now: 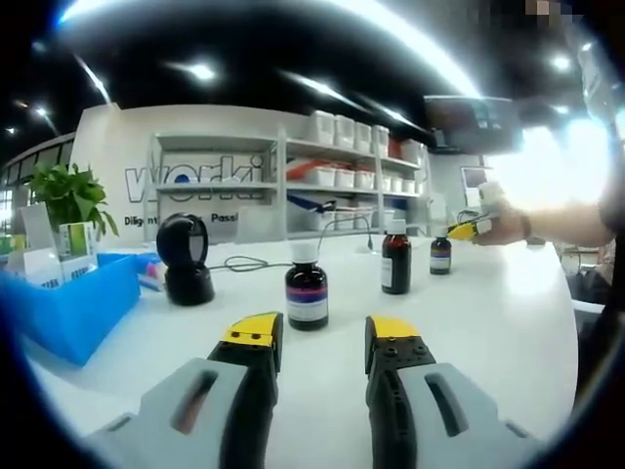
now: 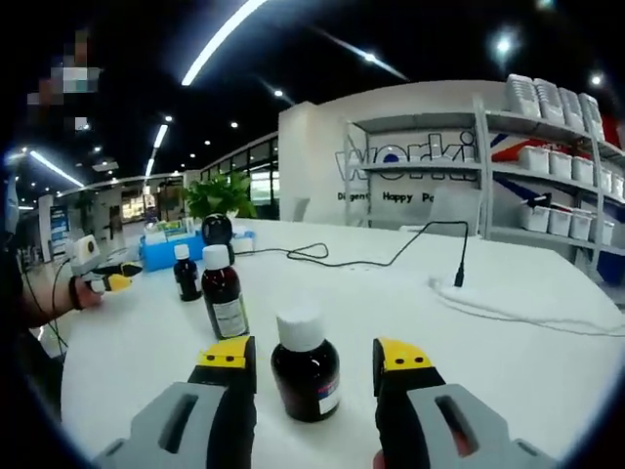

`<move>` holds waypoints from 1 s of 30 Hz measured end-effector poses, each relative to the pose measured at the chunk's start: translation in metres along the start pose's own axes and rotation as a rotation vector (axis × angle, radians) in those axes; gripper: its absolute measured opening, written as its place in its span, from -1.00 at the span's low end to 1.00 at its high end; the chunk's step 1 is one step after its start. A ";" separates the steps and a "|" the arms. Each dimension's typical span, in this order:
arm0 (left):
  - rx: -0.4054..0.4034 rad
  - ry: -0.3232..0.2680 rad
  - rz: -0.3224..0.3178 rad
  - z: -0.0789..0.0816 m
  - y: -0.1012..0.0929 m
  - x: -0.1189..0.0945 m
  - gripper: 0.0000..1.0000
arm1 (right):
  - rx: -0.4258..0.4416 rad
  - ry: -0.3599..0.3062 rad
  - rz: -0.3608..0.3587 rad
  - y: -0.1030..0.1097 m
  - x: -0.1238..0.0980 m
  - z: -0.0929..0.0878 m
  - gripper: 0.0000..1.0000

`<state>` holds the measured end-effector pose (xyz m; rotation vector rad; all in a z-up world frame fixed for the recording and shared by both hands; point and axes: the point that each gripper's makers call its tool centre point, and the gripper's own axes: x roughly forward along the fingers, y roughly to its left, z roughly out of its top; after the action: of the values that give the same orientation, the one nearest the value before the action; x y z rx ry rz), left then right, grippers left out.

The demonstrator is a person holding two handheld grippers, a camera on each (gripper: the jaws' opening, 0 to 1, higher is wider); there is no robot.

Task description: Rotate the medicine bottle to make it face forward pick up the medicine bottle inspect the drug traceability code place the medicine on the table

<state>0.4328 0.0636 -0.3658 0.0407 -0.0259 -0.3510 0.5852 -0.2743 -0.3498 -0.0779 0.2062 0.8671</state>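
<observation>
The left gripper (image 1: 323,333) stood spread above the white table (image 1: 508,313), aimed at the nearest medicine bottle (image 1: 307,290), with two more bottles (image 1: 395,256) standing farther back. The right gripper (image 2: 316,355) was also spread, its jaws flanking a white-capped bottle (image 2: 306,364), seemingly without touching it.

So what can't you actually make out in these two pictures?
- Left gripper view: print on the nearest bottle's label is too small to read; no code can be made out.
- Left gripper view: the wall lettering is cut by shelf posts.
- Right gripper view: the bottle between the right hand-held gripper jaws shows its label edge-on.
</observation>
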 end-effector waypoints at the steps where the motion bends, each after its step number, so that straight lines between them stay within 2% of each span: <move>1: 0.000 0.000 0.000 0.000 0.000 0.000 -0.47 | -0.009 0.007 0.013 0.001 0.001 0.000 -0.13; 5: 0.003 0.003 -0.004 -0.001 -0.001 0.000 -0.47 | -0.086 0.071 0.068 0.004 0.009 -0.009 -0.10; 6: 0.003 0.003 -0.004 -0.001 -0.001 0.000 -0.47 | -0.090 0.072 0.078 0.006 0.010 -0.009 -0.10; 8: 0.001 0.003 -0.004 -0.001 -0.001 0.000 -0.47 | -0.109 0.074 0.148 0.015 0.015 -0.011 -0.09; 10: -0.002 0.001 -0.003 0.000 -0.001 0.000 -0.47 | -0.088 0.073 0.206 0.022 0.018 -0.014 -0.10; 11: -0.004 0.000 -0.002 0.000 0.000 0.000 -0.47 | -0.088 0.076 0.211 0.022 0.020 -0.015 -0.09; 13: -0.005 -0.001 -0.001 0.000 0.000 0.000 -0.47 | -0.139 0.099 0.232 0.023 0.022 -0.020 -0.09; 16: -0.003 0.000 -0.001 0.000 0.000 0.000 -0.47 | -0.153 0.109 0.239 0.021 0.026 -0.023 -0.13; 23: -0.006 -0.001 -0.003 0.000 0.000 0.000 -0.47 | -0.143 0.102 0.254 0.017 0.026 -0.024 -0.41; 30: -0.005 -0.001 -0.004 0.000 -0.001 0.000 -0.47 | -0.101 0.092 0.204 0.012 0.026 -0.026 -0.43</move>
<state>0.4328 0.0627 -0.3657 0.0352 -0.0260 -0.3556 0.5882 -0.2510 -0.3804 -0.1935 0.2592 1.0780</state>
